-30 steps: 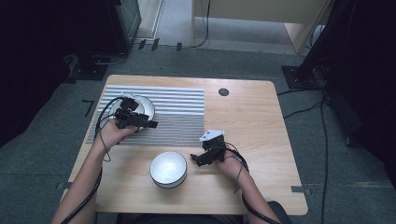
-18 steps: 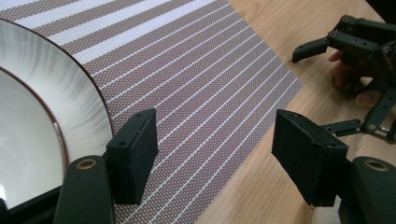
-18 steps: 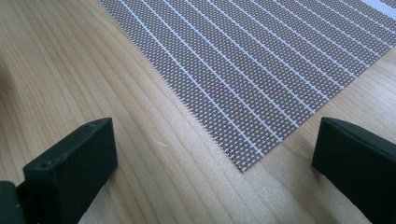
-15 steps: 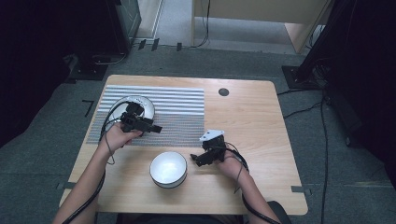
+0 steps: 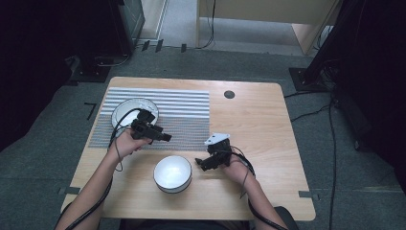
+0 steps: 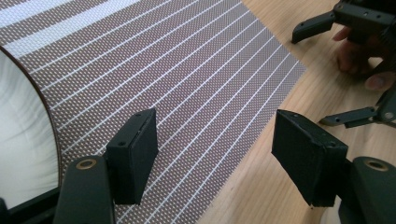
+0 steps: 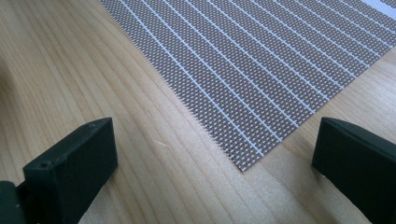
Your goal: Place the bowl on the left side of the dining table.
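The white bowl (image 5: 131, 111) sits on the striped placemat (image 5: 182, 112) near the table's (image 5: 268, 124) left edge, toward the far side; the left gripper view shows its rim (image 6: 23, 154) just beside that gripper's jaw. The left gripper (image 5: 160, 136) hovers over the placemat beside this bowl, jaws apart with nothing between them. A second white bowl (image 5: 172, 173) stands on bare wood near the front edge. Just right of it the right gripper (image 5: 205, 165) rests low, jaws wide apart and empty, by the placemat's near right corner (image 7: 240, 165).
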### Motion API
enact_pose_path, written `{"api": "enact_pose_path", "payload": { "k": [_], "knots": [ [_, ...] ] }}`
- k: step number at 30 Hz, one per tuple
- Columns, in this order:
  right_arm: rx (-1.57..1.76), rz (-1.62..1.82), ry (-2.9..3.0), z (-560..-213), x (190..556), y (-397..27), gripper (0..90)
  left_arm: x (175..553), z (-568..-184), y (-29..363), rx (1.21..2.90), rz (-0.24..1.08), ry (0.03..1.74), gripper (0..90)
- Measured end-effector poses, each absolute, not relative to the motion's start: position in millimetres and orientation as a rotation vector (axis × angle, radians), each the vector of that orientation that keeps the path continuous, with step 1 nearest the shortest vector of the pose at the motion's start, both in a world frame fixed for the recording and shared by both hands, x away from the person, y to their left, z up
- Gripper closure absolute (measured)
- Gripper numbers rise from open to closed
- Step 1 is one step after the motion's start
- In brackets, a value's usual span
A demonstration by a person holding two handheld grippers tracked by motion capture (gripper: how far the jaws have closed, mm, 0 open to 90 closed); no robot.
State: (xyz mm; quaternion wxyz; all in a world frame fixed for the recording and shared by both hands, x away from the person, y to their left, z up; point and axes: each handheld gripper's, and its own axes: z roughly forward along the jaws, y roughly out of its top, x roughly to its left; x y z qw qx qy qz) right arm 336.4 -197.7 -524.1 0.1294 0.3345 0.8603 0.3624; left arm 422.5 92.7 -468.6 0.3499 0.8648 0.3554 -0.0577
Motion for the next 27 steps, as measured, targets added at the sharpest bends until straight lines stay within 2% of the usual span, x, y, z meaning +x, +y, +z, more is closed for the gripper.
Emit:
{"api": "enact_pose_path", "payload": {
  "k": [27],
  "knots": [
    [0.974, 1.053, 2.501, -524.1, 336.3, -197.7, 0.0, 421.4, -494.4, 80.8, 2.300, -0.150, 0.869, 29.1]
  ]
}}
